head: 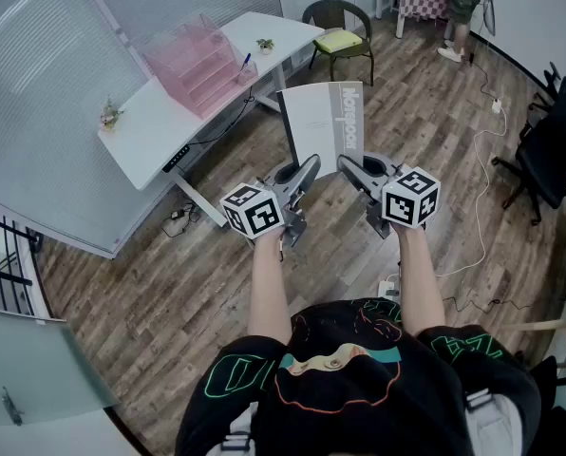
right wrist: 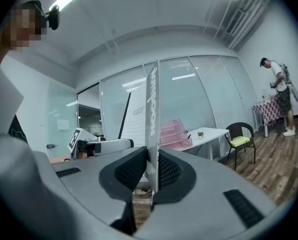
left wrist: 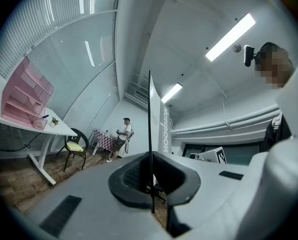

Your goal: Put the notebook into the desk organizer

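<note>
**Notebook** (head: 323,126): thin, with a pale grey-white cover. A darker grey band runs down one long edge and carries white lettering set lengthwise. You hold it upright in the air over the wood-plank floor (head: 169,293), cover facing you, well apart from the tabletop (head: 141,126).

**Left hand-held gripper** (head: 309,166): jaws pressed together on the notebook's lower edge, at the plain side. In the left gripper view the notebook shows edge-on, as a thin dark line between the pads.

**Right hand-held gripper** (head: 347,165): jaws pinching the same lower edge at the banded side. The lettered strip rises straight up from between its pads.

**Desk organizer** (head: 196,65): pink, translucent and tiered. It stands on the white tabletop, near a small potted plant (head: 265,45).

**Chair** (head: 338,34): dark frame, yellow-green cushion, just beyond the tabletop's end.
</note>
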